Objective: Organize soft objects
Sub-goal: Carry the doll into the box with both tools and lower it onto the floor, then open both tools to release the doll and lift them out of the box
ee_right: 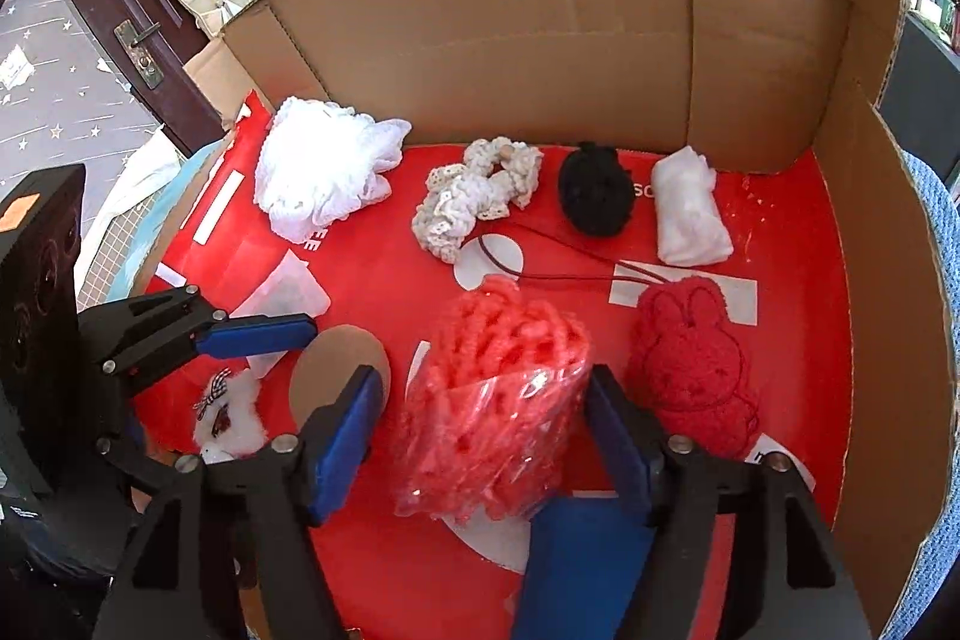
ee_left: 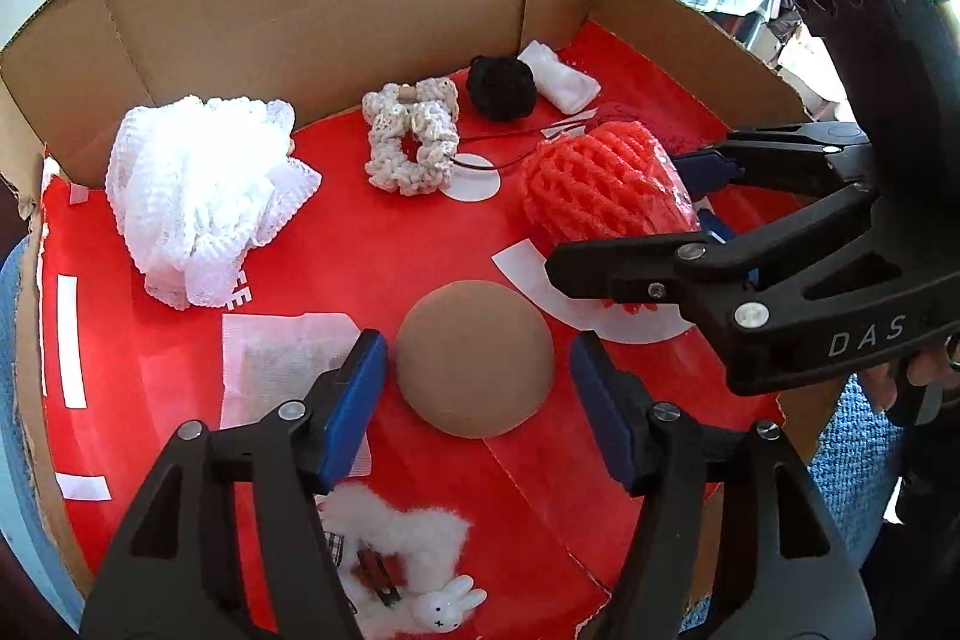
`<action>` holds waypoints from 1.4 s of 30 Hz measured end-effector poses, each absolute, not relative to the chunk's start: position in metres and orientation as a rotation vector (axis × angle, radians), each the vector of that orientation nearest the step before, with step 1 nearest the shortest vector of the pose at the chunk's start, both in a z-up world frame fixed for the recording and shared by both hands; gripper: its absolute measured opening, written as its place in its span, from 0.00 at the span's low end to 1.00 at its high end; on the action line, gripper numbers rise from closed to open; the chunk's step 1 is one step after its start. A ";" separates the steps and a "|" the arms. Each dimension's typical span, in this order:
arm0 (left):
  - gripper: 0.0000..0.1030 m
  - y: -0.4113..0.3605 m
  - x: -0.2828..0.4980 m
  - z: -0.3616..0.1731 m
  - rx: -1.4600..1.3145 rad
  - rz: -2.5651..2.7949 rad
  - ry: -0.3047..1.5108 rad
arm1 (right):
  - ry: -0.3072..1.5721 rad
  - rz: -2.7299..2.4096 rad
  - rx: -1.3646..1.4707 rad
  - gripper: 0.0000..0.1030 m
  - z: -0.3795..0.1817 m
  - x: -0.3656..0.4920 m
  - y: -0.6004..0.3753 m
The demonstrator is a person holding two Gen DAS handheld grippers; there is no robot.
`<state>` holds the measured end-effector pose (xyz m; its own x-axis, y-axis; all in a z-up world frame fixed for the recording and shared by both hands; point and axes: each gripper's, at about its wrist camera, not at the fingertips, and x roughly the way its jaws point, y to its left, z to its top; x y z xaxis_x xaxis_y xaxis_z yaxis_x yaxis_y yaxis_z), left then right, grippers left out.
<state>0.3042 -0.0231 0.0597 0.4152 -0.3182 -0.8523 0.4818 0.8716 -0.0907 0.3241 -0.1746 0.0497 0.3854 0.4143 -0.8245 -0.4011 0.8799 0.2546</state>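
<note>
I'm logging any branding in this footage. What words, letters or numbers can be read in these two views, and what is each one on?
"DAS": on the black body of the right hand-held gripper, the rest of the word cut off.
"EE": white letters on the red liner, partly under the white lace cloth.
"SC": white letters on the liner beside the black pompom.
Other white marks: unreadable.

left gripper (ee_left: pixel 477 415): angled down, fingers (ee_left: pixel 354 409) apart | right gripper (ee_right: pixel 483 433): angled down, fingers (ee_right: pixel 345 436) apart
</note>
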 end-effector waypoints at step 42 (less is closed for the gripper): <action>0.94 0.010 0.206 0.107 0.068 -0.061 0.491 | 0.492 0.214 -0.081 1.00 0.097 0.214 -0.203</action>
<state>0.2058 0.0105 0.1073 0.8800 -0.0426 -0.4730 0.0752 0.9959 0.0501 0.2142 -0.2030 0.0972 0.8597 0.1839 -0.4765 -0.2228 0.9745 -0.0259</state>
